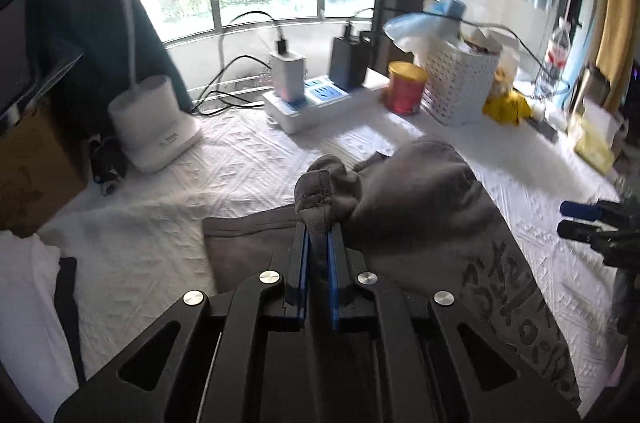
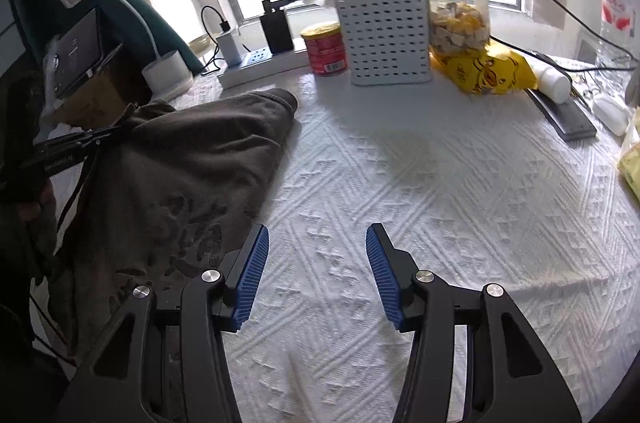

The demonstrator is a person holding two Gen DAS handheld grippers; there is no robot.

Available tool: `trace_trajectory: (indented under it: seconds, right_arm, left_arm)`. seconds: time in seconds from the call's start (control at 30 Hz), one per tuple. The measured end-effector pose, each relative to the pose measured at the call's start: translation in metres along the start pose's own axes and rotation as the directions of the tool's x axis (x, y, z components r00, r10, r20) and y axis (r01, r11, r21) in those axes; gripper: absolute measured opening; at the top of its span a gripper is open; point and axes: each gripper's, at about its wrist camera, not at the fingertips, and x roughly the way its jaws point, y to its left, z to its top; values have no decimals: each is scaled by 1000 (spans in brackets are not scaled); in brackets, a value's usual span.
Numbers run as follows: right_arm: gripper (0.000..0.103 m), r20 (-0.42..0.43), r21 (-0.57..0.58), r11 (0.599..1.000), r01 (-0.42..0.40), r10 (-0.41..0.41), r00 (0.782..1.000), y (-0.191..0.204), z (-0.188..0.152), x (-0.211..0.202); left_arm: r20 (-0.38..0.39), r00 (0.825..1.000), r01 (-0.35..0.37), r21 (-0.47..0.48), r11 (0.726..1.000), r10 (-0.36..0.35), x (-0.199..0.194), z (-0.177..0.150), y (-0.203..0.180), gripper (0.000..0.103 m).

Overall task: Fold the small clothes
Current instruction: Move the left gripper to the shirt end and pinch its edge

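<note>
A dark grey garment (image 1: 420,215) with black printed lettering lies partly bunched on the white quilted tabletop (image 1: 168,223). My left gripper (image 1: 318,227) is shut on a stitched hem of the garment, and the cloth folds up over its blue pads. In the right wrist view the same garment (image 2: 192,159) lies at the left, with the left gripper (image 2: 116,131) pinching its upper left edge. My right gripper (image 2: 318,243) stands open over bare tabletop just right of the garment, nothing between its fingers. It also shows at the right edge of the left wrist view (image 1: 576,219).
Along the back stand a white lamp base (image 1: 152,123), a power strip with chargers (image 1: 304,103), a red can (image 1: 404,87), a white perforated basket (image 1: 460,83), a yellow bag (image 2: 480,71) and a water bottle (image 2: 616,7). White clothing (image 1: 24,283) lies at the left.
</note>
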Motion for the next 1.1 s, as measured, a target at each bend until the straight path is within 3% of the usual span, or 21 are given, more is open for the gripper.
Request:
trace_trajectory:
  seconds: [0.17,0.23,0.37,0.47,0.53,0.7,0.87,0.97,1.03,1.1]
  right_arm:
    - [54,7,-32,999,-4,5,1000,18,9,3]
    - [54,5,-44,999,-7,7,1000,24,12,7]
    - [54,-8,-63,998,-7,6,1000,33,18,16]
    - [54,-8,-80,997,-3,2,1000,37,23,21]
    - [54,-1,-75,997,-7,7,1000,36,31,25]
    - [54,1,-54,998,-23,23,1000,33,50,39]
    - [54,9,-57,998,-30,31,999,33,71,56]
    - [54,7,-41,998,-49,49,999,30,82,67]
    - [54,-1,-21,997,-72,72,997,27,86,76]
    - [54,-12,-9,996,-91,91,996,25,91,86]
  left_arm:
    - [-25,999,24,-105,994,-27,16,-13,33,7]
    - [-46,996,65,-194,979,-76,27,-23,49,8]
    - [-44,988,124,-336,934,-147,37,-34,76,21]
    - [-12,998,56,-301,952,-63,26,-29,76,42]
    - [14,999,32,-275,961,-29,15,-23,79,42]
    - [27,999,38,-194,980,-33,7,-14,84,43]
    - [21,997,70,-58,996,-69,23,-8,64,43]
    - [-27,995,96,-26,995,-96,44,-3,58,43]
    - [-57,991,116,-28,993,-117,58,-2,57,41]
    - [-66,989,135,-17,991,-136,65,-2,55,15]
